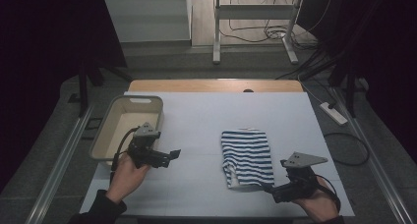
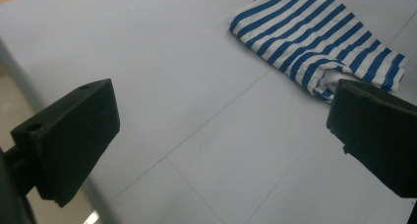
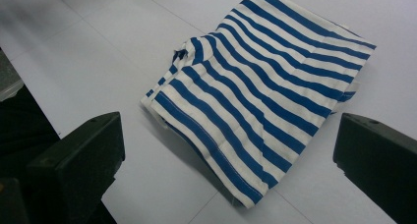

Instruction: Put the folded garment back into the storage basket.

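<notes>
The right tongs (image 1: 269, 188) sit wide open and empty just below the folded blue-and-white striped cloth (image 1: 246, 157) on the white bench (image 1: 196, 135). They might pinch only the top layer, so the fold falls apart. The left tongs (image 1: 173, 154), left of the cloth, are open and empty too.

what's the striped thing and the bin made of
The striped garment looks like a woven cotton-type fabric, matte: stitched hem, soft folds. The bin looks like moulded plastic, smooth cream: rounded rim and a cut handle slot. Neither is certain.
</notes>
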Demonstrator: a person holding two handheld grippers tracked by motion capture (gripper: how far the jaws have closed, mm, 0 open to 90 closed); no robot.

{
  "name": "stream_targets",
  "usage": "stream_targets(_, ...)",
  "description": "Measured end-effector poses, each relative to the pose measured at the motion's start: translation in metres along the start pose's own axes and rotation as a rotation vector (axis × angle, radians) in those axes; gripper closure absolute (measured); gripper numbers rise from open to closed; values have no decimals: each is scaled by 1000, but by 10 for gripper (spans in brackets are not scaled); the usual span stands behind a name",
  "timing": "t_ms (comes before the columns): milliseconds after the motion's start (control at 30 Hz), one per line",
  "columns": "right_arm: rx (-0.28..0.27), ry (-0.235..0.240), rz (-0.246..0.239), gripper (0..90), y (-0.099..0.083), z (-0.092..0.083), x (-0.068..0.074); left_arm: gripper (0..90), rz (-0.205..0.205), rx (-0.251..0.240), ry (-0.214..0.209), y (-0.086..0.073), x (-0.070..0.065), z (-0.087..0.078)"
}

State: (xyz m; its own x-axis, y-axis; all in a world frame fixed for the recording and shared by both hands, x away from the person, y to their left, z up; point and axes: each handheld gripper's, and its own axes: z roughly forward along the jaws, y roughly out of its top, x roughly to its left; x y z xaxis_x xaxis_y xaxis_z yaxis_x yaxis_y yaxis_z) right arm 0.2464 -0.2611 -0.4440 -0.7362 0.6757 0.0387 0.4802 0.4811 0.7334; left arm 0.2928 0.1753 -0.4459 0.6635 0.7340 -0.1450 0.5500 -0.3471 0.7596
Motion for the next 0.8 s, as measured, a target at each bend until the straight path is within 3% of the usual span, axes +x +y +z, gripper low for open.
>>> stream_targets(200,14,4,-14,0,-1,4,0,0,18,13,-37,9,-3,17)
stream_targets(333,23,13,-21,0,-1,8,-1,2,54,24,-40,14,-4,27)
stream_targets(467,35,20,-33,0,-1,12,-2,2,61,24,-45,20,-5,37)
stream_targets(700,37,42,-50,0,-1,18,-4,0,48,28,-30,30,-5,55)
stream_targets(800,42,49,-51,0,-1,20,-5,0,41,28,-44,34,-5,64)
